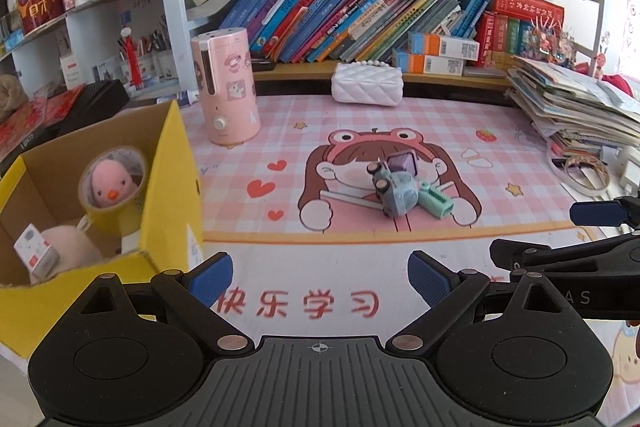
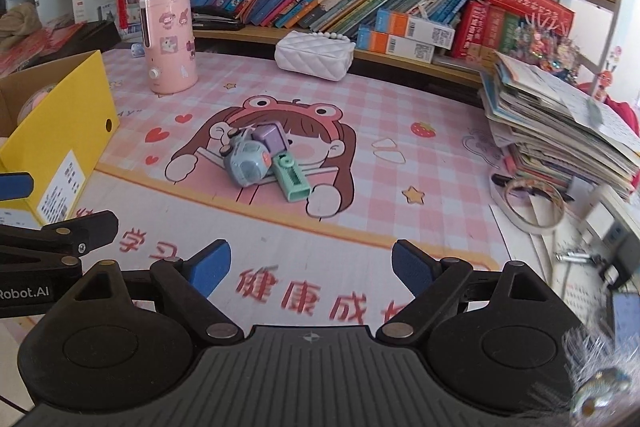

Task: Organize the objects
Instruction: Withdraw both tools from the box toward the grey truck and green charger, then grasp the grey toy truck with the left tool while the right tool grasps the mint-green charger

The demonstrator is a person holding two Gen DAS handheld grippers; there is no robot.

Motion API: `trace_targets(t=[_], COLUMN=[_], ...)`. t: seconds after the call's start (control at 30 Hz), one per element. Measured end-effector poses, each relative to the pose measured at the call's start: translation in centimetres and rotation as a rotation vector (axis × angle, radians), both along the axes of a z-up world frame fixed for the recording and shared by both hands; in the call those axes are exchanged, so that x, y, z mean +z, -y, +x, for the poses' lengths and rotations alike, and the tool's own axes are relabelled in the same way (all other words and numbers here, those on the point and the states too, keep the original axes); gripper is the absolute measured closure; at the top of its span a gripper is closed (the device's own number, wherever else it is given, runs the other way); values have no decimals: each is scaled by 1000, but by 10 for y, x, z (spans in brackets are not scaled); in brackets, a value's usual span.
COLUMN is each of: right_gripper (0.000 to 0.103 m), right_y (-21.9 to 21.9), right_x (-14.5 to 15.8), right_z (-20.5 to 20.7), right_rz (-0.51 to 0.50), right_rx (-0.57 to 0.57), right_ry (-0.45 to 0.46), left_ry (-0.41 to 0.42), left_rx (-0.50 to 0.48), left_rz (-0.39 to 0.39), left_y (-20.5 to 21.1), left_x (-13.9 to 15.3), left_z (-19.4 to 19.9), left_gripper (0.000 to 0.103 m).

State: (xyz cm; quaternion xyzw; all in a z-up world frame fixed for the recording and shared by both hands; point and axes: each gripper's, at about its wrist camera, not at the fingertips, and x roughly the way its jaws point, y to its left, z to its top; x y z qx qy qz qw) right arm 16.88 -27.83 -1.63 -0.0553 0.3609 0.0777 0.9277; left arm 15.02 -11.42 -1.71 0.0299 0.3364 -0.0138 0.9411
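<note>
Cluttered bookshelf behind; pink desk point(image 1: 400, 115) mat. Yellow box point(image 1: 172, 187) left of the toy pile. Blue toy point(image 2: 246, 167), green piece point(image 2: 294, 183), purple cube point(image 2: 272, 138) tangled: risk of dragging neighbours. Left claw point(image 1: 320, 279) and right claw point(image 2: 312, 267) apart, empty.

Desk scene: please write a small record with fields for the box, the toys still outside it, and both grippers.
box: yellow cardboard box, open, at desk's left
inside box: pink plush chick in a tape roll
outside box: blue-grey toy car, green plastic stapler-like piece, touching, mid-mat
left gripper: open, empty
right gripper: open, empty
</note>
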Motion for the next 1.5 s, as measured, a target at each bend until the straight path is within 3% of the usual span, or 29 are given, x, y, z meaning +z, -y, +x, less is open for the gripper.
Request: trace_targets(t=[0.33, 0.8, 1.17, 1.5], right_gripper=[22, 22, 23, 29], right_y=[10, -2, -3, -17], right_x=[-10, -40, -46, -55], right_z=[45, 97, 104, 120], right_rz=[17, 11, 25, 3], right_rx=[57, 169, 202, 235], right_ry=[-8, -67, -79, -72], left_ry=[-32, -83, -101, -109], left_rx=[11, 40, 66, 64], left_rz=[48, 94, 96, 104], left_y=[15, 15, 10, 8], left_x=[-6, -18, -22, -25], left_z=[32, 57, 63, 68], left_gripper=[7, 7, 7, 7])
